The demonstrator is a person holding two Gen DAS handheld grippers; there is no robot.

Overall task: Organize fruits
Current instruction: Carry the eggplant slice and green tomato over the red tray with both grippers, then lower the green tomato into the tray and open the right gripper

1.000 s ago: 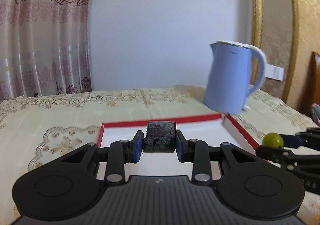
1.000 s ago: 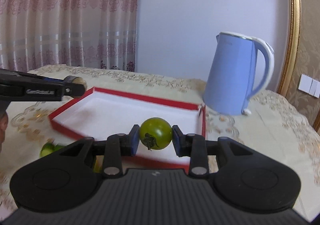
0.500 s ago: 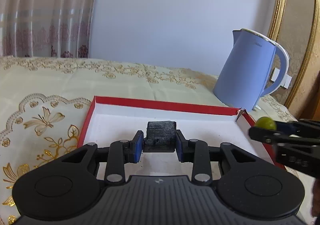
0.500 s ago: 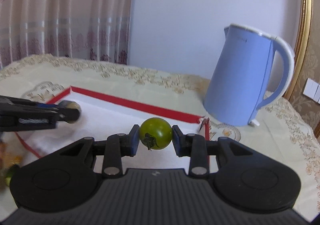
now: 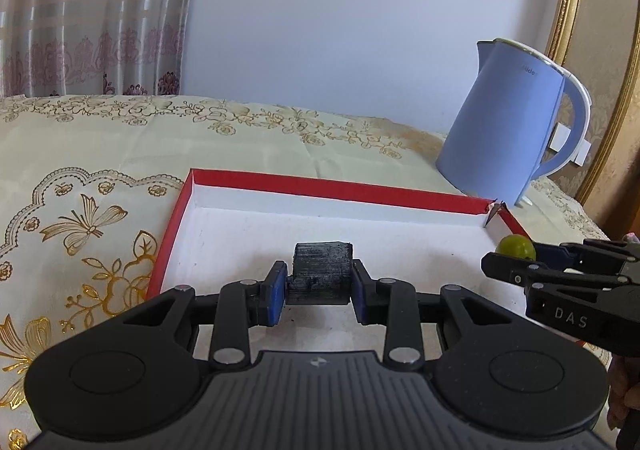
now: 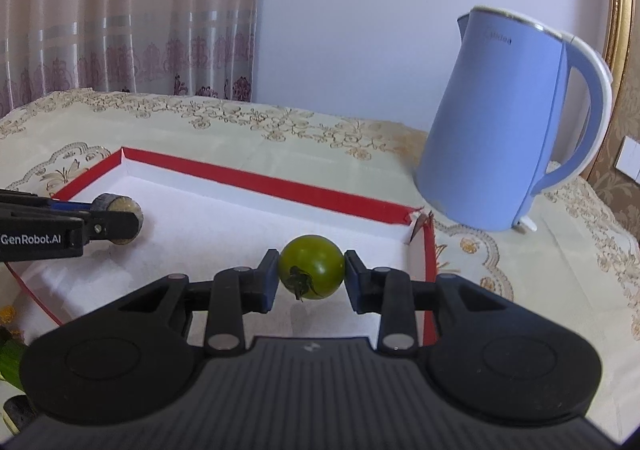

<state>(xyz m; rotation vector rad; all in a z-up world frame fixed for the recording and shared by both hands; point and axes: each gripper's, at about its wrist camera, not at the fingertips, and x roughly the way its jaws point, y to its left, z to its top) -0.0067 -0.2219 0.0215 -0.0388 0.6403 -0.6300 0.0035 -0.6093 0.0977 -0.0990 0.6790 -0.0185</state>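
Note:
My left gripper (image 5: 319, 292) is shut on a dark, rough-skinned chunk of fruit (image 5: 323, 260), low over the white floor of a shallow red-rimmed tray (image 5: 320, 187). In the right wrist view that chunk (image 6: 125, 205) shows a pale cut face, held over the tray's left part. My right gripper (image 6: 312, 280) is shut on a small green tomato (image 6: 314, 264) with its stalk facing the camera, above the tray (image 6: 280, 185) near its right wall. The left wrist view shows the same tomato (image 5: 516, 246) at the tray's right edge.
A light blue electric kettle (image 6: 496, 129) stands just beyond the tray's far right corner, which is torn. A cream tablecloth with gold embroidery (image 5: 80, 217) covers the table. Green fruit (image 6: 10, 362) lies left of the tray. A hand (image 5: 624, 406) holds the right gripper.
Both grippers have come forward and down over the tray, each still holding its fruit. The tray and kettle now look larger and closer.

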